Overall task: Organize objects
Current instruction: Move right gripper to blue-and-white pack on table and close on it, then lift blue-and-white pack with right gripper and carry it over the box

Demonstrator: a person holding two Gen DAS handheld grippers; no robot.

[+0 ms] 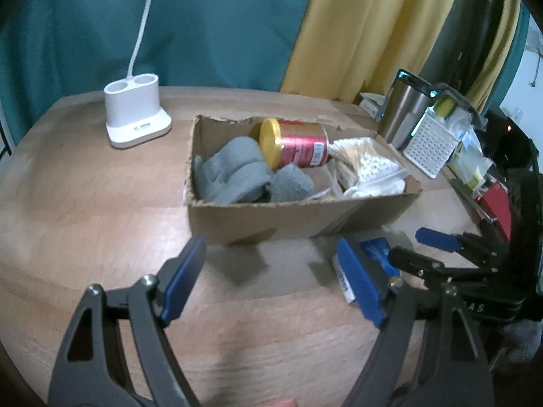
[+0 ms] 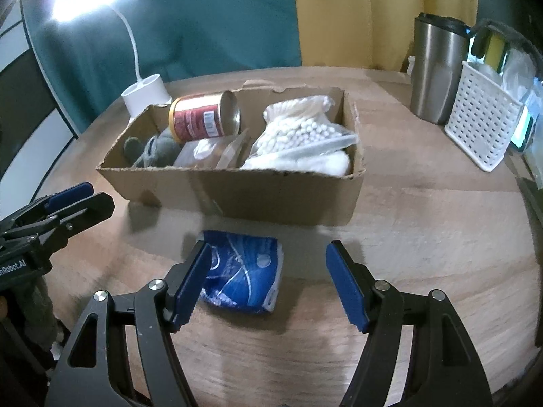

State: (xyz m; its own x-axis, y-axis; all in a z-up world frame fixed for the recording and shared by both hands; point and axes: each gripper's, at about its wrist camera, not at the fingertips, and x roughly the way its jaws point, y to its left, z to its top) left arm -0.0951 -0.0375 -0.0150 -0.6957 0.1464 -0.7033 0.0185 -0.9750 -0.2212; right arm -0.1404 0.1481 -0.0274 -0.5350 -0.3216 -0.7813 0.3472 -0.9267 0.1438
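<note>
Blue and white, the soft plastic-wrapped tissue packet (image 2: 242, 269) lies flat on the wooden table (image 2: 424, 237), just in front of the open brown cardboard box (image 2: 271, 196) and well in from the table's near edge. The right gripper (image 2: 268, 283) hangs over it with jaws released, its left pad at the packet's left end. It should probably centre over the packet before closing. The left gripper (image 1: 271, 278) is also released and empty.
</note>
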